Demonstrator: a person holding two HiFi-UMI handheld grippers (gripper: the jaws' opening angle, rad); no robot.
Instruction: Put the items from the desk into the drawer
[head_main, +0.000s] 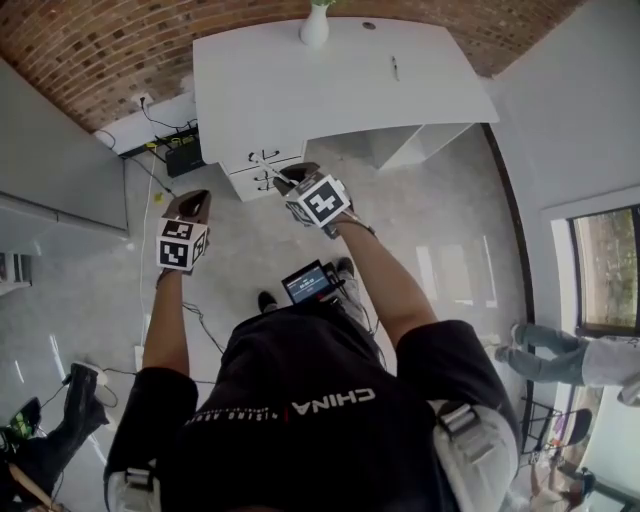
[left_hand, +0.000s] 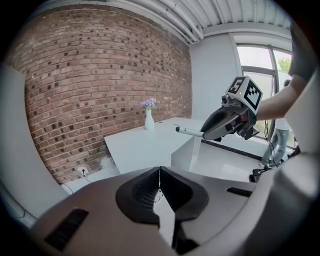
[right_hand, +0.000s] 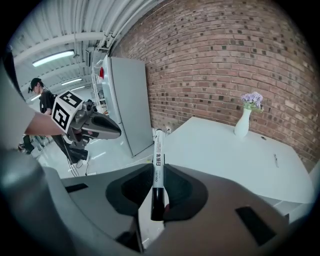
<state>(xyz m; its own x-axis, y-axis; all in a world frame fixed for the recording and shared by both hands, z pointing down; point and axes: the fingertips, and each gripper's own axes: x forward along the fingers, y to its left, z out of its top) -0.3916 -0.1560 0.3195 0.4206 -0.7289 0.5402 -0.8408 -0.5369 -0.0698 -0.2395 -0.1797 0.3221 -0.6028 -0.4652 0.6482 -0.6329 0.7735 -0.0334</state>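
- The marker (right_hand: 158, 147) stands between the jaws of the right gripper (right_hand: 159, 169). Its black end sits down in the jaws, and its white printed barrel sticks out past the tips.
- The right gripper is closed narrow on the marker and touches nothing else.
- The left gripper (left_hand: 160, 172) has its jaws pressed together with nothing between them.
- In the head view the left gripper hangs over the grey floor (head_main: 240, 240). It is out to the person's left and well apart from the right gripper.
- In that view the right gripper is held in the air just in front of the drawers (head_main: 262, 168), with the marker's tip pointing at them.
- The drawers sit under the left end of the white desk (head_main: 300, 90). They look shut, though they are too small in the head view to be sure.
- A small thin dark item (head_main: 394, 68) lies alone on the desk top, toward its right side. It is too small to tell what it is.
- A white vase (left_hand: 149, 121) of purple flowers stands at the desk's back edge, close to the brick wall (left_hand: 90, 80).
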